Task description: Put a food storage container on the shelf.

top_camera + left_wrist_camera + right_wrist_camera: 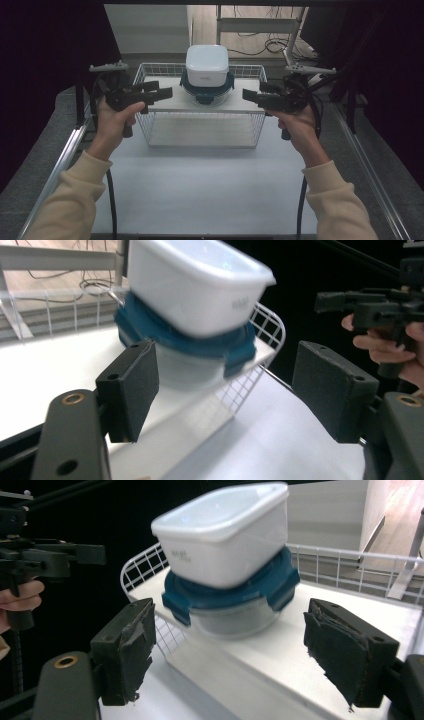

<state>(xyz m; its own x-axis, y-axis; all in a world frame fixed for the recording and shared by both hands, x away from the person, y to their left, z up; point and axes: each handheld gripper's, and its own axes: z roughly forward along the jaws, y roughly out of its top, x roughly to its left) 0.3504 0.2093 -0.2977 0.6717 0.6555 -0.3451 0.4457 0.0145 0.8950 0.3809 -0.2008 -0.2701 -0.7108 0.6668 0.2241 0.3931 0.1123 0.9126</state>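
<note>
Two stacked containers sit on a white shelf board (170,102) laid across a wire basket (252,131) on the table (200,190): a white lidded box (207,61) on top of a glass bowl with a blue clip lid (206,89). The stack lies between the two tools and a little beyond both.

The left hand-held gripper (162,92) hovers just left of the bowl, jaws spread wide and holding nothing; in the left gripper view the bowl (187,367) shows in the gap between its pads (131,390), near but apart.

The right hand-held gripper (250,96) hovers just right of the bowl, jaws likewise spread and empty; the right gripper view shows the blue lid (230,592) and white box (225,535) ahead between worn pads (332,647).

Nearer than both tools, the board's front edge runs bare, and open table stretches toward the person. Beyond the stack the basket's wire rim (245,70) rises close behind it, and the board overhangs the basket's open front.
</note>
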